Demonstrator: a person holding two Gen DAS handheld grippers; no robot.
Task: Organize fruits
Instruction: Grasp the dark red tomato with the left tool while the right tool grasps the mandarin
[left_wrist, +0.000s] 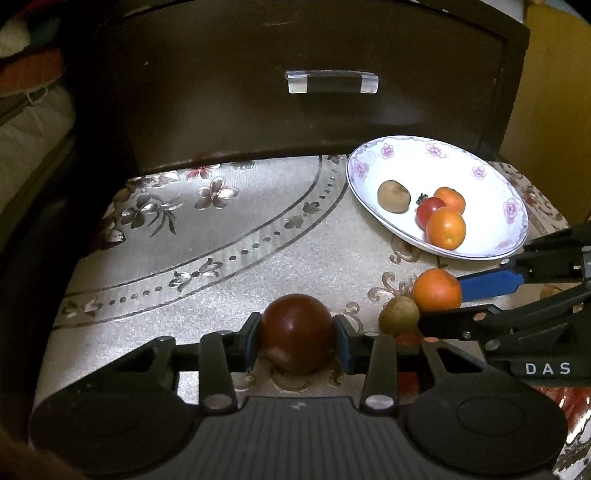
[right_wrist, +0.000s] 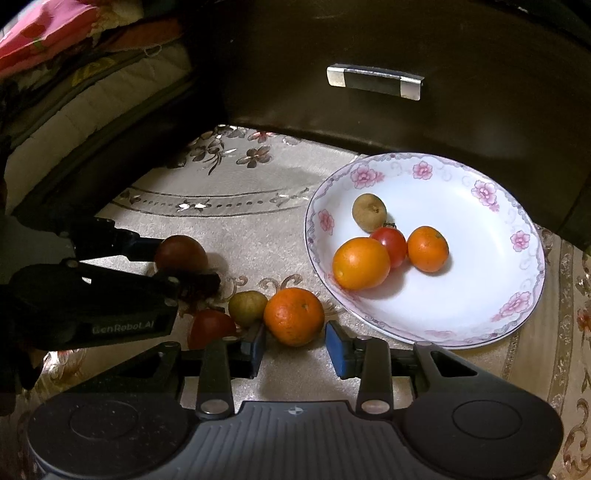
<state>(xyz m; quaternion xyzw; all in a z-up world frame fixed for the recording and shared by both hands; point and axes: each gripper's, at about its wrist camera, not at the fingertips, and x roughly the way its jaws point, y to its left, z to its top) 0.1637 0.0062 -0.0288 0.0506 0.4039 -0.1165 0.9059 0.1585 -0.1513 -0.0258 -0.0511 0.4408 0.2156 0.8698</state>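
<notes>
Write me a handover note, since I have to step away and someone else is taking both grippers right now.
Left gripper: shut on the dark red tomato, low over the tablecloth.
Right gripper: open, empty, fingers either side of the loose orange without gripping it.
Done: plate holds two oranges, one red tomato and one brown fruit.
Left: the held tomato, the loose orange, the small greenish-brown fruit and another red tomato beside it, all lying on the cloth.
</notes>
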